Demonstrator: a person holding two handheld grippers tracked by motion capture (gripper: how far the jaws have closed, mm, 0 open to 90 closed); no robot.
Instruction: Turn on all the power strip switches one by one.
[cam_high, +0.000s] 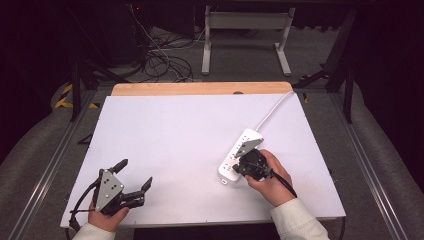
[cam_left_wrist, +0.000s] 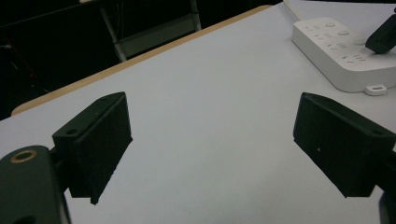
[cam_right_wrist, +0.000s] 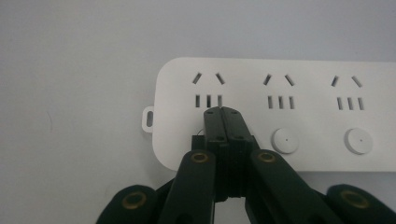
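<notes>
down at the near left corner of the tabletop (cam_high: 200, 130), the left gripper (cam_high: 135, 177) rests with its jaws spread wide, holding nothing. over at the right, the right gripper (cam_right_wrist: 222, 112) has its jaws pressed together, tips on the near end of the white power strip (cam_high: 241, 147), likely at a round button. that strip looks rigid, light and smooth, probably prone to sliding; its long edges seem the best hold. the right gripper view reveals socket slots and buttons (cam_right_wrist: 285, 140); the high view shows its cord (cam_high: 275, 107) running back.

Bright, evenly lit white table (cam_high: 175, 150), dark surroundings, soft low-resolution blur throughout.
</notes>
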